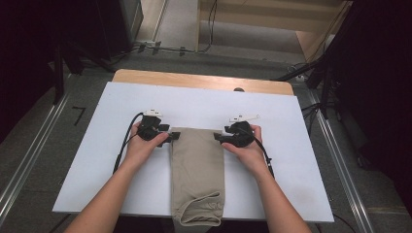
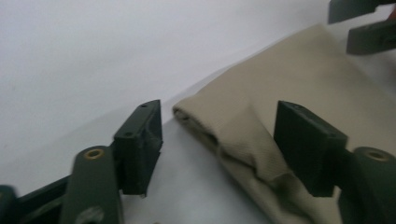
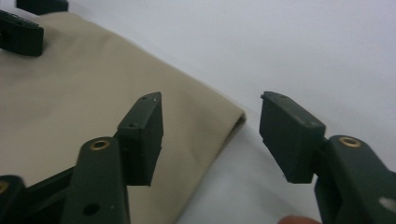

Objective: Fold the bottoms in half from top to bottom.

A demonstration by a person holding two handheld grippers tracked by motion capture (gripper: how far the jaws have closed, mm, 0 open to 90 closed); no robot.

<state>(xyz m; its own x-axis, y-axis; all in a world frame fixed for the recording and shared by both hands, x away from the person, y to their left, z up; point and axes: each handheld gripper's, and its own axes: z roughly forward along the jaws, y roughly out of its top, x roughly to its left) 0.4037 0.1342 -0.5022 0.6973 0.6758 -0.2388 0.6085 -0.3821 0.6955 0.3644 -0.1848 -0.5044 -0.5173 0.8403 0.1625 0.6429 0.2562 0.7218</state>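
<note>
Folded beige trousers [image 1: 197, 170]: long axis toward person | both jaws part-open, straddling far corners, ungripped

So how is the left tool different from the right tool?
The left tool sits at the beige cloth's far left corner; the right tool sits at its far right corner. In the left gripper view, the left tool straddles a rumpled, layered corner; in the right gripper view, the right tool straddles a smooth one. Both stand open, not yet pinching.
</note>
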